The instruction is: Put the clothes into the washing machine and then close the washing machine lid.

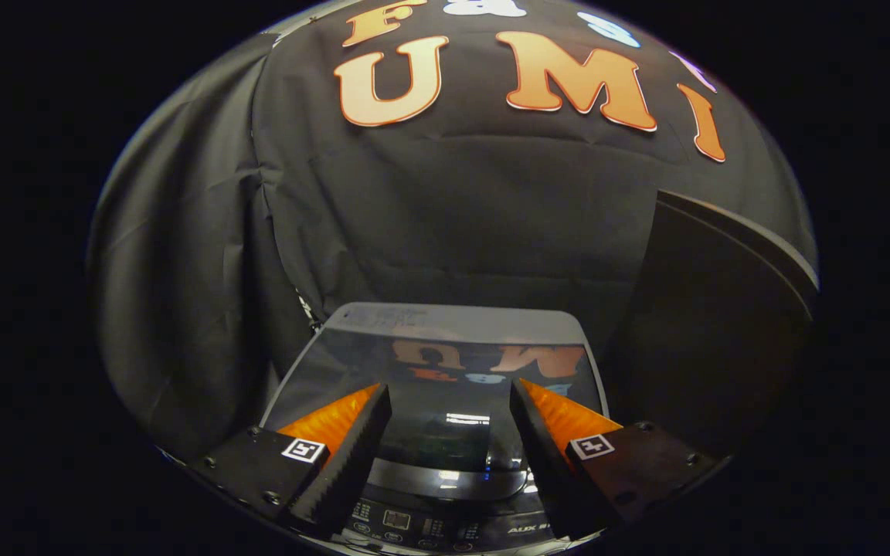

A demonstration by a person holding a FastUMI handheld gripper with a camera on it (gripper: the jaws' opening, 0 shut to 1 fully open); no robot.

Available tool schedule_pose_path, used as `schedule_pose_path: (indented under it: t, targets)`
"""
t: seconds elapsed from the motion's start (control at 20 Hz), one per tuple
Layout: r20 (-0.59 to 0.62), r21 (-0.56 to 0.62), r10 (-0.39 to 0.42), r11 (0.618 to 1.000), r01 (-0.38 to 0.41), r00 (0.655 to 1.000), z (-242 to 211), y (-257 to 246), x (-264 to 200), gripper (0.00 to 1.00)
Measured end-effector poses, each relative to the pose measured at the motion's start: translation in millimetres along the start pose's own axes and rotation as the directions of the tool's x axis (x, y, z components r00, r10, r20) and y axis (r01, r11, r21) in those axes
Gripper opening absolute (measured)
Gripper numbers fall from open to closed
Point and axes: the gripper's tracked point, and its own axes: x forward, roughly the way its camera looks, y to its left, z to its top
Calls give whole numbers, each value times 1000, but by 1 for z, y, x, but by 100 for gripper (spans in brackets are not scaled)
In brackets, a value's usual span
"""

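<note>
The gripper (pixel 449 401) hangs with its fingers (pixel 352 448) spread apart, nothing between them, over the dark grey top-loading washing machine (pixel 445 510). Its glossy dark glass lid (pixel 445 363) lies flat and closed just ahead of the fingertips; the button control panel (pixel 414 529) sits below them. A dark curved panel (pixel 715 324) stands to the right.

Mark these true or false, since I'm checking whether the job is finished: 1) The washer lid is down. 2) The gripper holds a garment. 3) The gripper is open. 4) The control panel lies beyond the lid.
1) True: the washer lid lies flat and shut.
2) False: the gripper holds nothing.
3) True: its fingers stand apart over the lid.
4) False: the control panel lies nearer than the lid, between the fingers.
</note>
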Motion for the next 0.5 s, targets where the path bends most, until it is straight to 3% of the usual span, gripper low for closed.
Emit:
schedule_pose_path:
  t: [0.5]
  targets:
    - [2, 33, 30, 999, -30, 1000, 14, 13, -15, 99]
